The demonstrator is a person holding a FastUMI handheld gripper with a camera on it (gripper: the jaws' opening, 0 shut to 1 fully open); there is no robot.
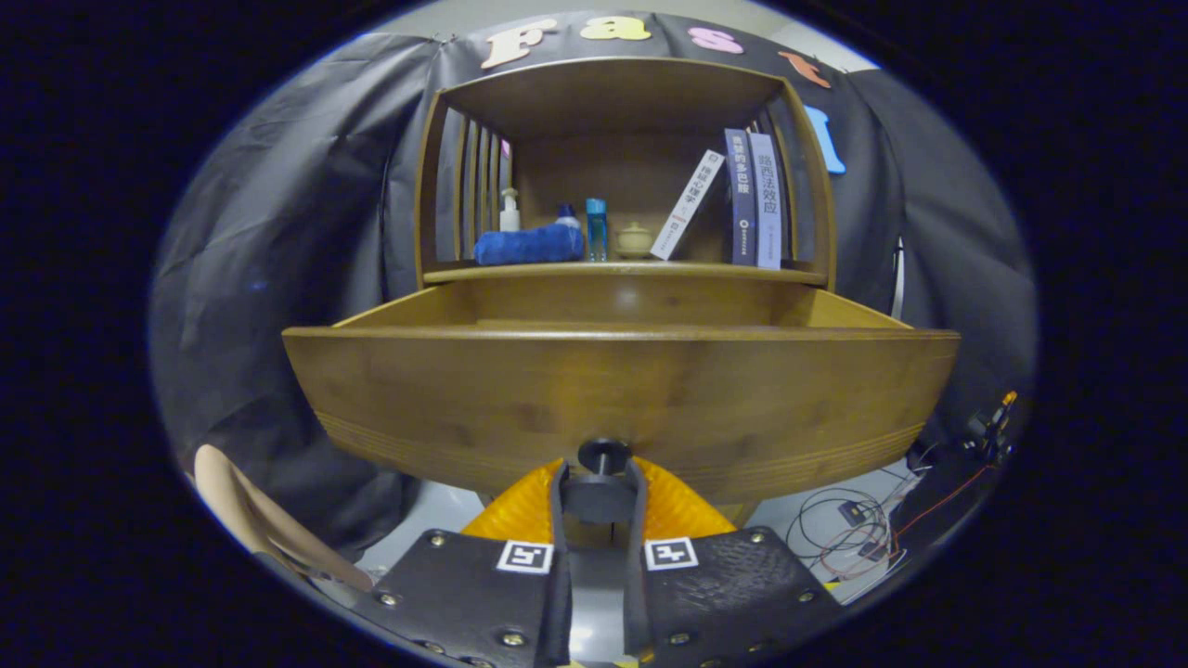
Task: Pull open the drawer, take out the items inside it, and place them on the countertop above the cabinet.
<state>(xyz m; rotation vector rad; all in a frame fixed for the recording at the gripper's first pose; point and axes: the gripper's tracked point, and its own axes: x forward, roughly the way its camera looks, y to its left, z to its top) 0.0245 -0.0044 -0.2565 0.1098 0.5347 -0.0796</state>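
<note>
Here the cabinet point(622, 167) is standing against the booth wall, its drawer point(622, 390) sitting pulled well out toward the camera. Up on the countertop point(622, 271) a rolled blue towel point(527, 246), three books point(752, 199), a bottle point(596, 229) and a small pot point(635, 239) are resting. The gripper point(601, 482) is clamping its nearly closed fingers around the drawer's knob point(603, 456).

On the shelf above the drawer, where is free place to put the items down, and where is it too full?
The countertop has a bare strip along its front edge, and a patch left of the rolled blue towel. The back row is crowded: pump bottle, blue bottle, small pot, leaning book, upright books. The tool is closed on the drawer knob.
</note>
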